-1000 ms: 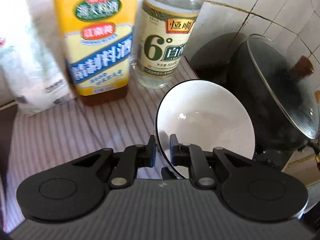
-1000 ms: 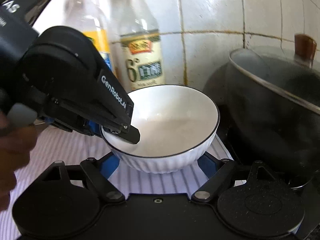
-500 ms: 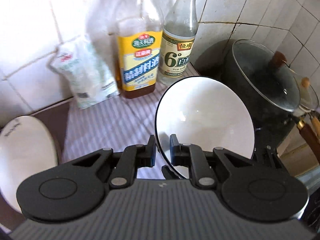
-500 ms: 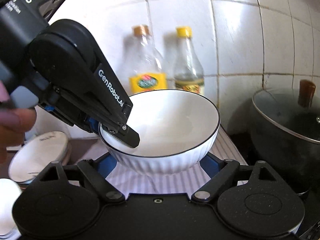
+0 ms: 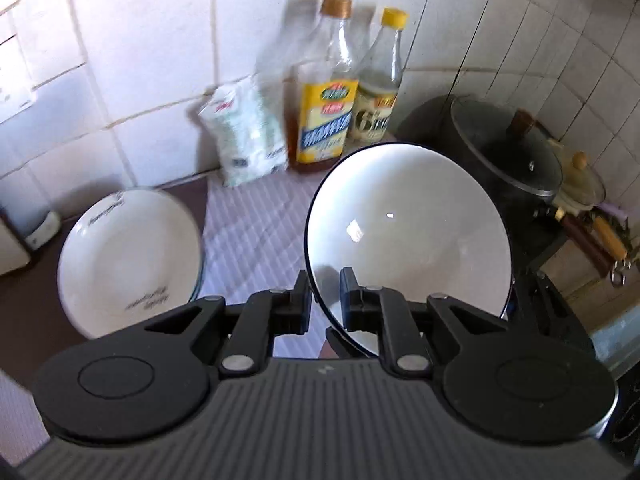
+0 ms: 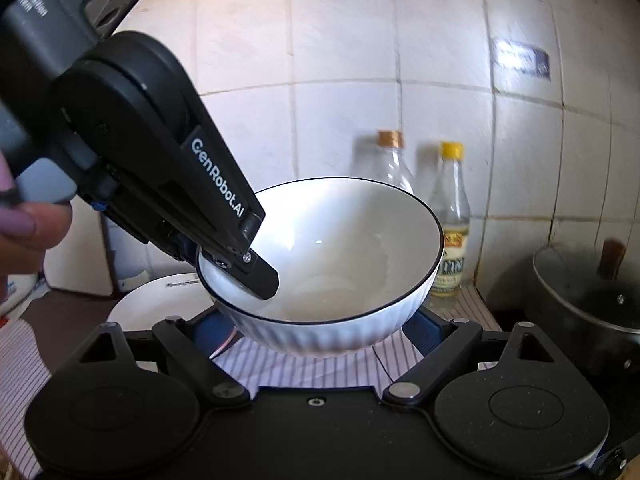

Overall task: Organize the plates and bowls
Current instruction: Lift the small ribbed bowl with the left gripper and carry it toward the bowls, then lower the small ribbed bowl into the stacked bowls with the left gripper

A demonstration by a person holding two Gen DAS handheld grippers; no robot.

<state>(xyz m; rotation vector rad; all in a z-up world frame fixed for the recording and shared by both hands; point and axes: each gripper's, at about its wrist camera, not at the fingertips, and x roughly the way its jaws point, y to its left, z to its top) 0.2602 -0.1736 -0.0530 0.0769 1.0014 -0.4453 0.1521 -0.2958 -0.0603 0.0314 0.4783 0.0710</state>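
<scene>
Left wrist view: left gripper (image 5: 325, 294) jaws clamp the white dark-rimmed ceramic bowl (image 5: 408, 224), now lifted higher off the desk; right gripper (image 6: 318, 330) jaws, just widening, stand apart around it, likely bound for the white plate (image 5: 128, 260).

The bowl (image 5: 408, 228) is seen close up from above by the left camera and more level by the right (image 6: 320, 264); bottles (image 6: 450, 216) are shared

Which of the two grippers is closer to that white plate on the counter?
Left. The left gripper, clamping the bowl rim, hangs beside the plate; the right gripper sits across the bowl.
</scene>
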